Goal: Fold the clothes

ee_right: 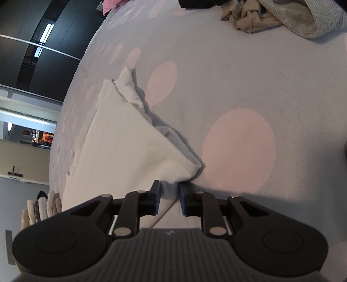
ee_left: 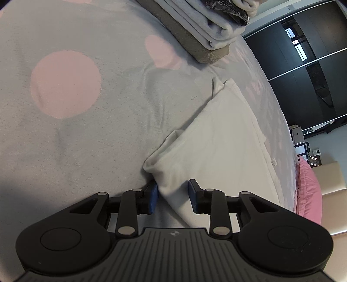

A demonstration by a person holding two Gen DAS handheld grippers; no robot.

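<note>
A white garment (ee_left: 216,138), folded into a long panel, lies on a grey bed cover with pink dots (ee_left: 86,141). In the left wrist view, my left gripper (ee_left: 173,195) is shut on the garment's near corner, with bunched cloth pinched between the blue pads. The right wrist view shows the same garment (ee_right: 121,143) from its other near corner. There my right gripper (ee_right: 169,195) is shut on that corner, and the cloth fills the narrow gap between its pads. Both held corners rest low on the bed cover (ee_right: 238,86).
A stack of folded clothes (ee_left: 208,28) sits at the far side of the bed. Several crumpled unfolded garments (ee_right: 271,17) lie at the top right. A dark wardrobe (ee_left: 303,65) stands beyond the bed edge, with pink bedding (ee_left: 308,191) hanging below it.
</note>
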